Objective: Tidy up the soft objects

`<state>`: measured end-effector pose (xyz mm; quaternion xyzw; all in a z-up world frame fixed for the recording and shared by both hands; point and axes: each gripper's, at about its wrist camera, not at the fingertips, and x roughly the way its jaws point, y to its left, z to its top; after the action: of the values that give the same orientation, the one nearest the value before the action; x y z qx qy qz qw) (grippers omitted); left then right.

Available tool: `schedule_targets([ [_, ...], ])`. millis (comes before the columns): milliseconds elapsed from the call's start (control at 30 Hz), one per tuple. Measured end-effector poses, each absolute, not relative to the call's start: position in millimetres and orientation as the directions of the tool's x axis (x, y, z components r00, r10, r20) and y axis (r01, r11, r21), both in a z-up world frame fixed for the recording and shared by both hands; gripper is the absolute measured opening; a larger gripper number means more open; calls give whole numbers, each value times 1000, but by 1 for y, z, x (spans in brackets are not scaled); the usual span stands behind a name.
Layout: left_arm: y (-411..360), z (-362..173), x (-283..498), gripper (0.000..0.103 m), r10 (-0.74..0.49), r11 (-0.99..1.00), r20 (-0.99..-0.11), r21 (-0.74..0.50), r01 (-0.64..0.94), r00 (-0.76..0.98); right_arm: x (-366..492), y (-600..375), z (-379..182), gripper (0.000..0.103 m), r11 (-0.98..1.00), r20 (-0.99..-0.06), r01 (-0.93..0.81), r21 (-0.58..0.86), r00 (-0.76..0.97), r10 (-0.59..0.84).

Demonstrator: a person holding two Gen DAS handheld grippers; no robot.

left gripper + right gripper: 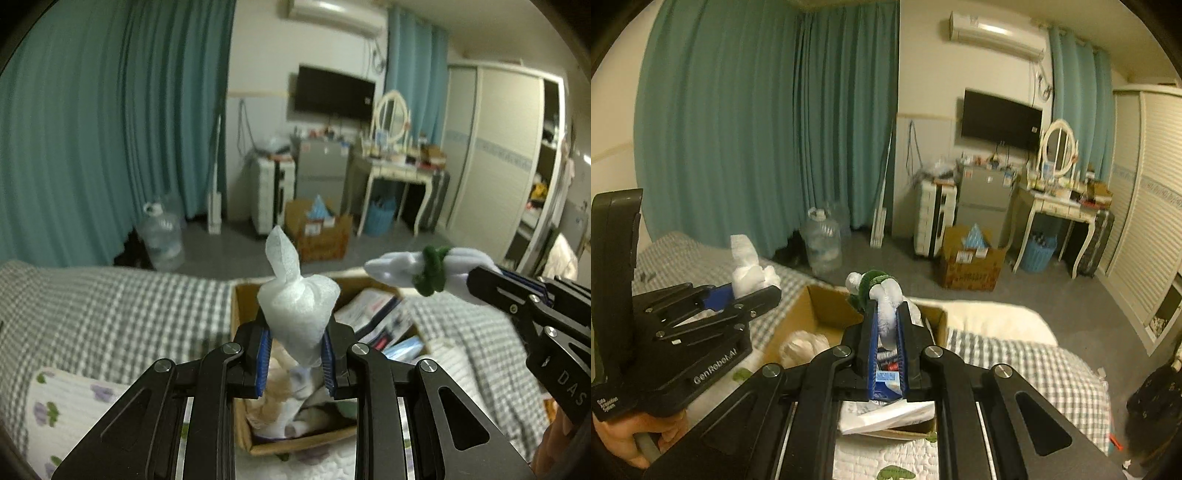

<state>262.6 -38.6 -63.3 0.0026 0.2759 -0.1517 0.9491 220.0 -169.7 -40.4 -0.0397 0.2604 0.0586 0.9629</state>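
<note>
My left gripper (295, 345) is shut on a white foam bundle (297, 301) with a twisted tip, held above an open cardboard box (240, 435) on the bed. That box holds soft cloth pieces (291, 406) and packets (373, 314). My right gripper (885, 325) is shut on a white sock roll with a green band (873, 286), also over the box (798, 314). In the left wrist view the sock roll (424, 269) and the right gripper (484, 288) come in from the right. The left gripper (753, 291) with its foam bundle (748, 271) shows at the left of the right wrist view.
The box rests on a grey checked bedspread (110, 310) beside a floral quilt (70, 402). A white pillow (993, 321) lies right of the box. Beyond the bed are a water jug (162, 236), another cardboard box (321, 232), a dressing table (399, 173) and a wardrobe (506, 155).
</note>
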Motion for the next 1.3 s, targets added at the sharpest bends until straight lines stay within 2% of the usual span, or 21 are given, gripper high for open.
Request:
schedule_targets([
  [167, -50, -97, 292, 22, -275, 956, -606, -87, 281, 747, 264, -172, -92, 9, 987, -578, -154, -42, 810, 102],
  [467, -60, -131, 315, 23, -251, 959, -680, -78, 273, 688, 310, -176, -147, 9, 986, -655, -169, -15, 746, 118],
  [667, -71, -136, 313, 25, -202, 962, -686, -3, 275, 700, 317, -172, -168, 9, 986, -693, -164, -15, 712, 108],
  [800, -68, -134, 313, 30, -210, 963, -688, -22, 269, 694, 314, -174, -168, 9, 987, -694, -158, -12, 712, 106],
  [833, -67, -133, 314, 34, -210, 964, -689, -26, 266, 694, 309, -172, -165, 9, 988, -692, -157, -12, 715, 105],
  [933, -62, -122, 311, 34, -222, 964, -674, -42, 264, 705, 299, -173, -153, 20, 986, -677, -165, -13, 727, 113],
  [1000, -60, -110, 306, 35, -225, 963, -658, -37, 267, 719, 294, -174, -145, 31, 986, -669, -168, -16, 734, 114],
  [1133, -56, -85, 294, 62, -216, 964, -619, -13, 266, 755, 278, -180, -118, 39, 989, -629, -148, 2, 769, 116],
  [1233, -50, -61, 281, 71, -216, 967, -583, -17, 254, 783, 262, -183, -95, 43, 991, -592, -133, -1, 799, 107],
  [1300, -43, -43, 271, 72, -219, 969, -559, -26, 246, 800, 248, -186, -75, 46, 992, -562, -123, -2, 821, 101],
])
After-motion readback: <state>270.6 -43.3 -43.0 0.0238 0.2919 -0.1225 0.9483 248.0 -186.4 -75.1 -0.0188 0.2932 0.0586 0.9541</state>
